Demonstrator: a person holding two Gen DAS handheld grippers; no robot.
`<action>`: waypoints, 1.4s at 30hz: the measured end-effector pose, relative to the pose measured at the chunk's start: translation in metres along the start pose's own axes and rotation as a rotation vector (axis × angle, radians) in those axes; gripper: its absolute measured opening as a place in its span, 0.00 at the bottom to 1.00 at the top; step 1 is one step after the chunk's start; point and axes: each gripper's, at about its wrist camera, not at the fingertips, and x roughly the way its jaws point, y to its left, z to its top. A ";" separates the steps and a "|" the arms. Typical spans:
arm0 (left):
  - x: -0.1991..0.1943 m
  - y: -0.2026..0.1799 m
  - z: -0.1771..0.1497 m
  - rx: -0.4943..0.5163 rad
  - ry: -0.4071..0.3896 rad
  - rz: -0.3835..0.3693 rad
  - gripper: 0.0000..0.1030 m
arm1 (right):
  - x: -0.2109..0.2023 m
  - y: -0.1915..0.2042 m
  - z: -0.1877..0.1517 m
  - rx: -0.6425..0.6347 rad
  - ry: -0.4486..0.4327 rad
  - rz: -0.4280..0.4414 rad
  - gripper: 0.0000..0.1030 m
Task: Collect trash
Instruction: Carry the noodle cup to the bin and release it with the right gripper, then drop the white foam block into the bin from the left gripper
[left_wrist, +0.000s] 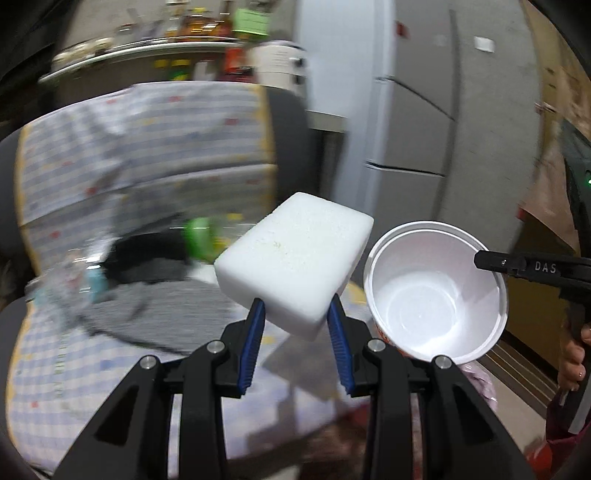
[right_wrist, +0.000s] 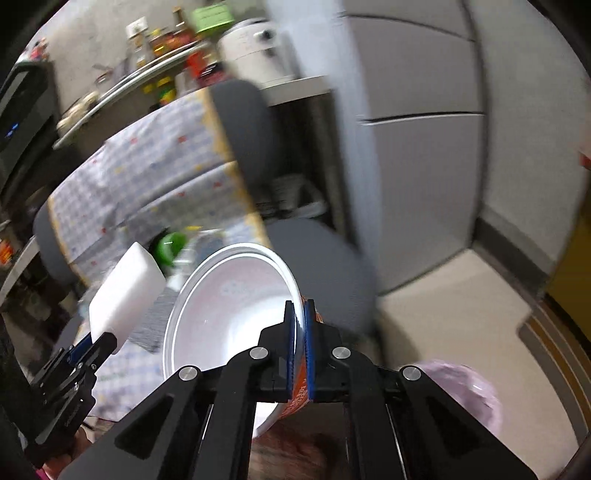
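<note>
A: Left gripper (left_wrist: 295, 314), what state?

B: Clamped on the foam block (left_wrist: 295, 262). My blue pads (left_wrist: 253, 343) pressed its near end from both sides, block lifted clear and tilted up-right over the sofa (left_wrist: 122, 147).

A: Right gripper (right_wrist: 300, 321)?

B: Jaws nearly together, pinching the wall of the bowl (right_wrist: 229, 306). One finger sat inside the rim, the other on the orange printed outside. In the left view the bowl (left_wrist: 436, 291) hung just right of the block, close but not touching, mouth turned toward the camera, nothing inside.

A: Background?

B: Blurry. Checked cover on the sofa, a green bottle (left_wrist: 201, 236) and dark cloth (left_wrist: 147, 258) on the seat, can't tell more. Grey fridge (right_wrist: 424, 147) behind. Pink bag (right_wrist: 465, 387) low right. A hand (left_wrist: 572, 354) gripped the right handle.
</note>
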 end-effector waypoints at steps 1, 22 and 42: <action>0.003 -0.011 -0.001 0.013 0.004 -0.027 0.33 | -0.007 -0.011 -0.004 0.018 -0.004 -0.022 0.05; 0.052 -0.136 -0.018 0.212 0.106 -0.259 0.33 | -0.009 -0.154 -0.081 0.302 0.090 -0.239 0.23; 0.092 -0.207 -0.060 0.420 0.302 -0.489 0.39 | -0.071 -0.163 -0.062 0.289 -0.078 -0.268 0.27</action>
